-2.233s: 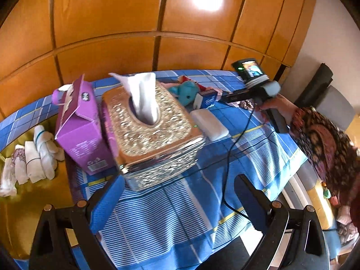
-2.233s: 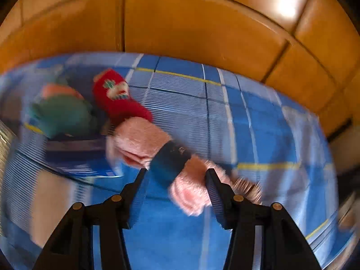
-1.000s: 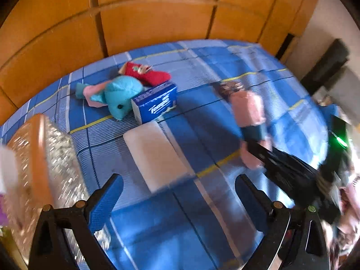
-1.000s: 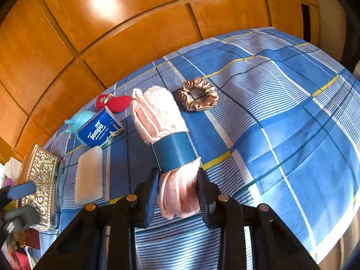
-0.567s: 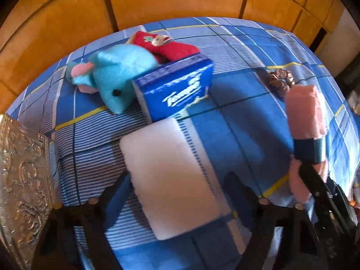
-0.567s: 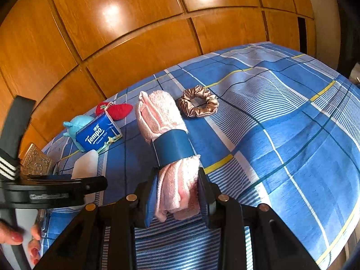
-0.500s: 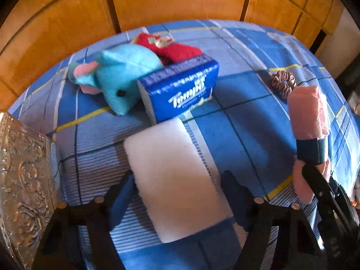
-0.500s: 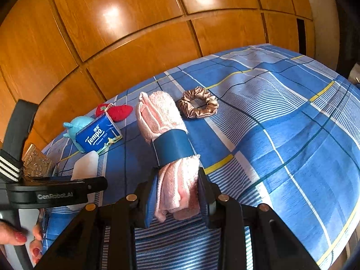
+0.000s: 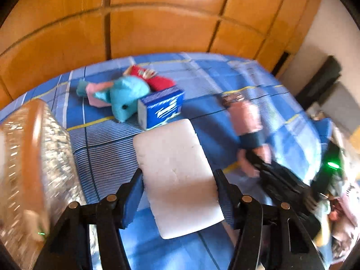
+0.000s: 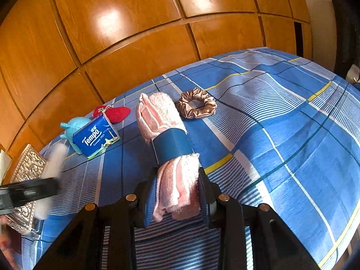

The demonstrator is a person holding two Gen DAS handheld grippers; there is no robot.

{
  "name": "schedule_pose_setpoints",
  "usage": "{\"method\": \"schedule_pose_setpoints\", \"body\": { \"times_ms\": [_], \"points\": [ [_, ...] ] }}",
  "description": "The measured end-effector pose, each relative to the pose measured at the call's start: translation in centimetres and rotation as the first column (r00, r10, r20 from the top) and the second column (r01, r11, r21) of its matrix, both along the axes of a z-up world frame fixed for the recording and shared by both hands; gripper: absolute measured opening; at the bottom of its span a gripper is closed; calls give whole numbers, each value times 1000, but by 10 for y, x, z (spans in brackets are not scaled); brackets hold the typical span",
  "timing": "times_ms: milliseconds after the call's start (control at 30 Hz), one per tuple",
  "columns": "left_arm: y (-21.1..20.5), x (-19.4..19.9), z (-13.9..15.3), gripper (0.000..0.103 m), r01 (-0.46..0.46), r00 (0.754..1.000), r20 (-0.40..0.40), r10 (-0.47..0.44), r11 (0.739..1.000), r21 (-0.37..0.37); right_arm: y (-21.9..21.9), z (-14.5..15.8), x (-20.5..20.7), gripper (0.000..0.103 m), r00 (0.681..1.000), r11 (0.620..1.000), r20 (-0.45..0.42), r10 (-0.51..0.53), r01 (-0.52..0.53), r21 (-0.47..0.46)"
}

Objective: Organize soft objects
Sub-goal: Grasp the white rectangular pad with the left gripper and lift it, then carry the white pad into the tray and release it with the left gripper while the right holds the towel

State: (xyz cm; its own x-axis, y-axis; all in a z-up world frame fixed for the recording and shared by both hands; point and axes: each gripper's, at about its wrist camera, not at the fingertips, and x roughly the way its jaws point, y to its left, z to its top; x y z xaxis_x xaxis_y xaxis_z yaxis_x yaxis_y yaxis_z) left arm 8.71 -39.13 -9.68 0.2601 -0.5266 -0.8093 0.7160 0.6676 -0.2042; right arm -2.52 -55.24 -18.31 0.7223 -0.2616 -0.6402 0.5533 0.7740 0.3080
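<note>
My left gripper (image 9: pixel 177 191) is shut on a white rectangular pad (image 9: pixel 177 171) and holds its near end; the pad also shows blurred at the left of the right wrist view (image 10: pixel 52 159). My right gripper (image 10: pixel 176 191) is shut on a rolled pink towel (image 10: pixel 166 144) with a blue band, seen in the left wrist view (image 9: pixel 247 126) too. A teal plush toy (image 9: pixel 128 96), a red plush (image 9: pixel 157 79) and a blue Tempo tissue pack (image 9: pixel 162 108) lie together on the blue plaid cloth (image 10: pixel 281 135).
A brown satin scrunchie (image 10: pixel 196 105) lies beyond the towel. An ornate gold tissue box (image 9: pixel 33 157) stands at the left. Wooden panels (image 10: pixel 135 33) rise behind the bed. The bed edge falls away at the right.
My left gripper has closed onto the white pad and drawn it back from the tissue pack. My right gripper still holds the pink towel in the same place.
</note>
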Motion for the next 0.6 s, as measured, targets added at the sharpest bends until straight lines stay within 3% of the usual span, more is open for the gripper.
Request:
{"method": "schedule_pose_setpoints", "body": {
  "times_ms": [300,600],
  "points": [
    [74,-24,60,62,51,995,95,-40,992,-118,1,1,1,32,1000,1000,-15,-2,2,-18],
    [181,-14,104,62,-23,980,189,63,978,-209,8,3,6,32,998,997,-64,-7,2,-76]
  ]
}}
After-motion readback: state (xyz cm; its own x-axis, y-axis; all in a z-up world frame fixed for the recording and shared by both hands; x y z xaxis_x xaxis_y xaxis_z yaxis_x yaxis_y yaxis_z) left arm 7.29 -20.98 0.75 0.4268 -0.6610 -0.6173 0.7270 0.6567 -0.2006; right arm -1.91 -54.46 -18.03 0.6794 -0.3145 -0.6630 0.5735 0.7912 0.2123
